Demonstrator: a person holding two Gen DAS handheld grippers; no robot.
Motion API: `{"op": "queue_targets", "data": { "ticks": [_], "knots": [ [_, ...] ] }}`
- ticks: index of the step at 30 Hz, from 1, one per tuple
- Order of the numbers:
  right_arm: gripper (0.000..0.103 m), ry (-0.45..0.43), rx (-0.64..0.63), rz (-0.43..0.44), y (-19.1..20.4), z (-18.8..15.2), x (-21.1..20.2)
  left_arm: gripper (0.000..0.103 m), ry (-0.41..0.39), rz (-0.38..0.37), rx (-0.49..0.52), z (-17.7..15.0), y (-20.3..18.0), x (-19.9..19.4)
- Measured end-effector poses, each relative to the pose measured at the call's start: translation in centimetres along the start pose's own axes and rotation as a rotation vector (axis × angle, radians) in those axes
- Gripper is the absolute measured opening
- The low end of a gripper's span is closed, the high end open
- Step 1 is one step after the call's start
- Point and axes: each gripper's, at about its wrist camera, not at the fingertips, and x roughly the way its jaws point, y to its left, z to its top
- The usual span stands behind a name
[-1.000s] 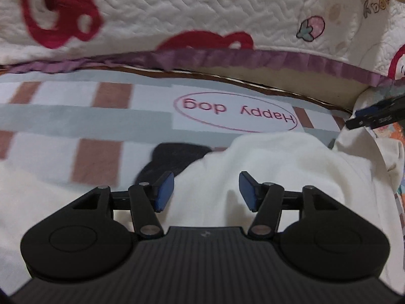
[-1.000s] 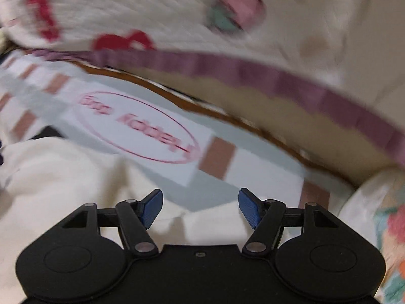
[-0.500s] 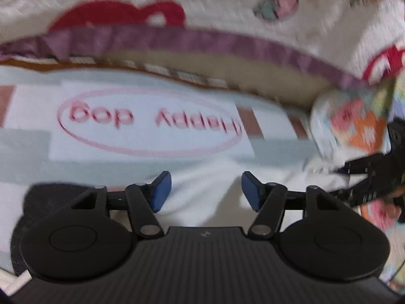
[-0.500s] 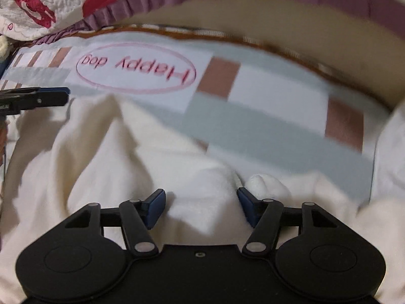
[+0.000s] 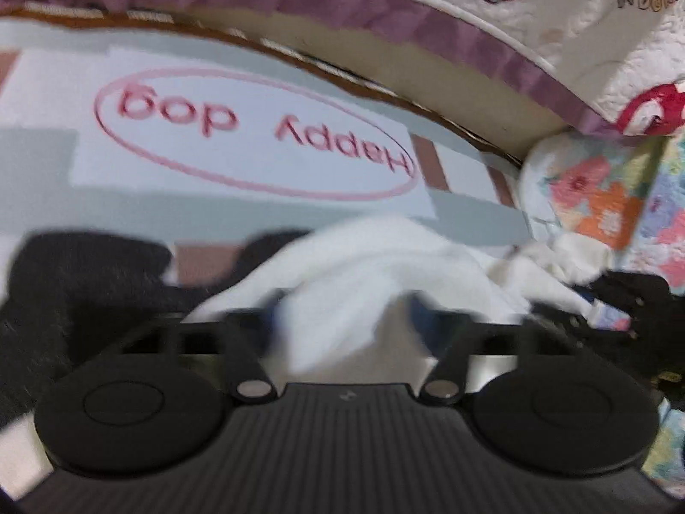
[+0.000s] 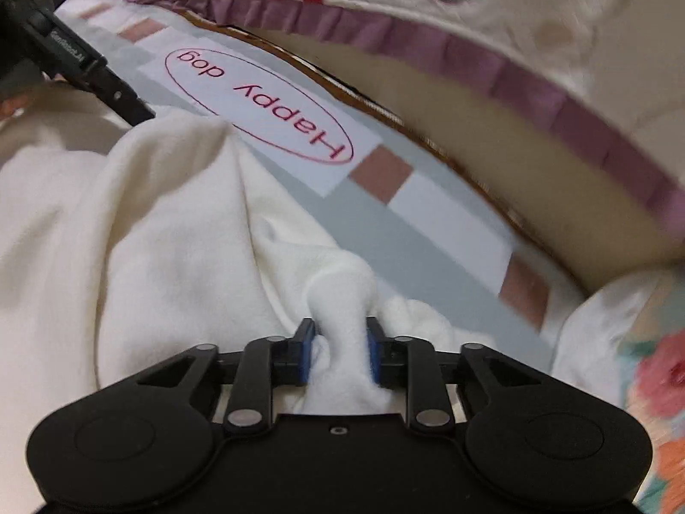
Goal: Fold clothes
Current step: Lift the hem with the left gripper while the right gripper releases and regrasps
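1. Folding has barely begun, by the look of it: the cream garment (image 6: 141, 222) lies rumpled in loose ridges, with no flat panel or clean crease showing anywhere.
2. Location: the garment lies on a checked mat (image 6: 428, 218) printed with "Happy dog" in a red oval, below a quilted blanket (image 6: 492, 13) with a purple ruffled edge. A floral cloth (image 5: 608, 197) sits at the right margin.
3. Right claw (image 6: 338, 353): narrow, its blue pads pinching a bunched tuft of the cream fabric. The tuft rises past the pads in a rounded knob, and more fabric trails back toward the body of the tool.
4. Left claw (image 5: 342, 321): heavily blurred. White fabric drapes between and over the fingers; I cannot tell whether the claw has closed on it or merely sits under it.
5. Dark item (image 5: 77, 282): a black cloth, partly under the cream garment on the left, seen from the left wrist view. Not handled at this moment.
6. Appearance of the garment: soft, thick, fleece-like cream material, matte, with deep rounded folds; it would likely slump rather than hold a sharp crease.
7. Remaining, as judged: spread the piece flat, align its edges, then make every fold. The black cloth is also unfolded.
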Motion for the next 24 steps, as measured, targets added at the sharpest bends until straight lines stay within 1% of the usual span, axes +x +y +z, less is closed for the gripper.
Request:
{"op": "queue_targets", "data": {
  "ticks": [3, 4, 5, 6, 11, 12, 14, 16, 17, 18, 19, 20, 22, 24],
  "knots": [
    [0.023, -0.056, -0.102, -0.086, 1.3, 0.3, -1.0, 0.007, -0.006, -0.058, 0.018, -1.6, -0.9, -1.2],
    [0.023, -0.073, -0.125, -0.108, 1.7, 0.2, -1.4, 0.007, -0.018, -0.094, 0.037, -2.4, -1.5, -2.2],
    [0.022, -0.077, -0.096, -0.099, 1.8, -0.8, -2.1, 0.007, -0.033, -0.137, 0.062, -3.2, -2.3, -3.5],
    [0.022, -0.082, -0.068, -0.090, 1.9, -1.9, -2.9, 0.007, -0.034, -0.165, 0.079, -4.5, -2.9, -4.7],
    [0.022, -0.106, 0.076, -0.042, 2.5, -7.3, -6.5, 0.007, 0.000, -0.269, 0.147, -11.6, -5.6, -10.1],
    [0.022, -0.111, 0.104, -0.033, 2.6, -8.3, -7.2, 0.007, 0.025, -0.263, 0.158, -13.1, -5.9, -10.2],
    [0.022, -0.109, 0.155, -0.007, 2.9, -10.6, -8.5, 0.007, 0.100, -0.216, 0.181, -15.8, -6.5, -9.4],
    [0.022, 0.024, 0.128, 0.089, 4.1, -13.9, -7.7, 0.007, 0.164, -0.169, 0.210, -17.0, -6.8, -8.3],
    [0.023, 0.079, 0.114, 0.118, 4.4, -14.9, -7.3, 0.008, 0.194, -0.146, 0.225, -17.5, -6.9, -7.7],
    [0.023, 0.086, 0.121, 0.127, 4.1, -15.3, -7.5, 0.008, 0.224, -0.124, 0.240, -18.0, -7.0, -7.2],
    [0.024, 0.092, 0.129, 0.136, 3.8, -15.6, -7.6, 0.008, 0.236, -0.107, 0.255, -18.2, -7.2, -6.9],
    [0.027, 0.091, 0.143, 0.146, 3.4, -15.8, -7.9, 0.008, 0.239, -0.093, 0.270, -18.2, -7.4, -6.7],
    [0.033, -0.001, 0.236, 0.169, 1.4, -14.7, -9.7, 0.008, 0.242, -0.074, 0.293, -18.3, -7.6, -6.5],
    [0.043, -0.117, 0.338, 0.214, -0.5, -13.4, -11.4, 0.008, 0.242, -0.072, 0.301, -18.3, -7.6, -6.5]
  ]
}}
